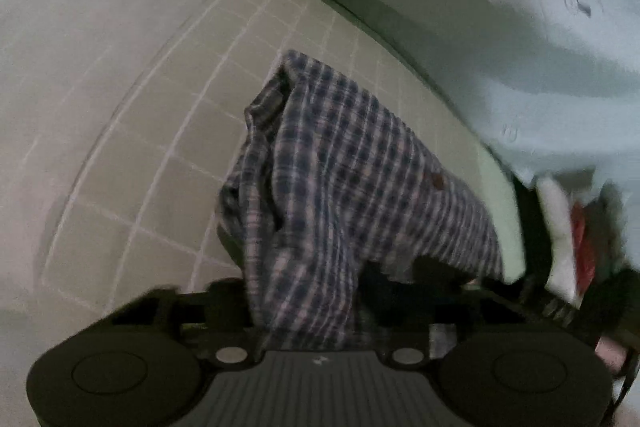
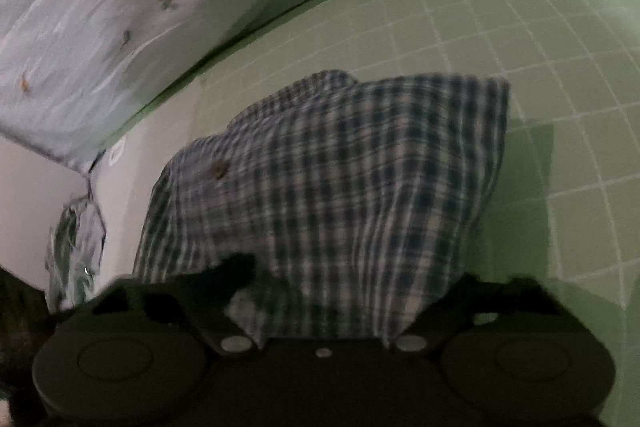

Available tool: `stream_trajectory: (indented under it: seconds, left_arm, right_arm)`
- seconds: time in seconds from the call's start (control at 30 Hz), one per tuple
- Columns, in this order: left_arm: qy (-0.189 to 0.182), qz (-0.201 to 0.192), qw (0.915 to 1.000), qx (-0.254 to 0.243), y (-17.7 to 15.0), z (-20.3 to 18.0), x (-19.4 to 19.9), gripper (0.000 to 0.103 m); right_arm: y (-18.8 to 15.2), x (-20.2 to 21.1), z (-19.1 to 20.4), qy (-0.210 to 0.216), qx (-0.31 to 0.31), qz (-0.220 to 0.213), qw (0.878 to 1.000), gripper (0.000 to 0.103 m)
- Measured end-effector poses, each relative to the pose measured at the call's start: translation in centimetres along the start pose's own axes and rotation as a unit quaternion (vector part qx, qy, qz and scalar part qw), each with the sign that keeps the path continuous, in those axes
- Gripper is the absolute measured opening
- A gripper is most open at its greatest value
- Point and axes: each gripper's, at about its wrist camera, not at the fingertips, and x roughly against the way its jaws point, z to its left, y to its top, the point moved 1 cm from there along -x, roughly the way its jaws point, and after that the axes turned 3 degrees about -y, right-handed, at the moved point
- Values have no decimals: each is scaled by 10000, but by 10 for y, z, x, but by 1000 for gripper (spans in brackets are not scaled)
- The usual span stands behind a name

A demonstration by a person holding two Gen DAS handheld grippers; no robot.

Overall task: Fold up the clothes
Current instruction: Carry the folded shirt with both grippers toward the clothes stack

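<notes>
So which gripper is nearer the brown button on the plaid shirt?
Hard to call, but the right looks slightly nearer. The brown button sits up and left of the right gripper. From the left gripper, the plaid shirt shows it further up, to the right.

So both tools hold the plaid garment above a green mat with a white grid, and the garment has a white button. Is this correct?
Not quite: the button is brown, not white, as the right wrist view shows. The rest holds: the left tool and right tool both hold the plaid garment above the green grid mat.
</notes>
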Motion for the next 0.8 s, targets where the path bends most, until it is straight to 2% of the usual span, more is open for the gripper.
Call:
stream_trajectory:
  seconds: [0.03, 0.13, 0.47, 0.67, 0.8]
  left_arm:
    - [42, -13, 9999, -115, -3, -4, 3, 29]
    - [114, -25, 9992, -389, -13, -18, 14, 26]
    - [-249, 71, 9961, -838, -59, -56, 48, 24]
    - [-523, 427, 9919, -1074, -87, -67, 49, 24]
    - [-718, 738, 9856, -1338, -106, -80, 39, 24]
  right_arm:
    - [-5, 4, 5, 15, 121, -43, 9999, 55]
    - [-22, 23, 9, 144, 75, -207, 9997, 39]
    - [-82, 85, 12, -284, -182, -579, 9977, 37]
    - [-117, 119, 9, -677, -387, -755, 9941, 37]
    - [-139, 140, -2, -1036, -634, -845, 9890, 37]
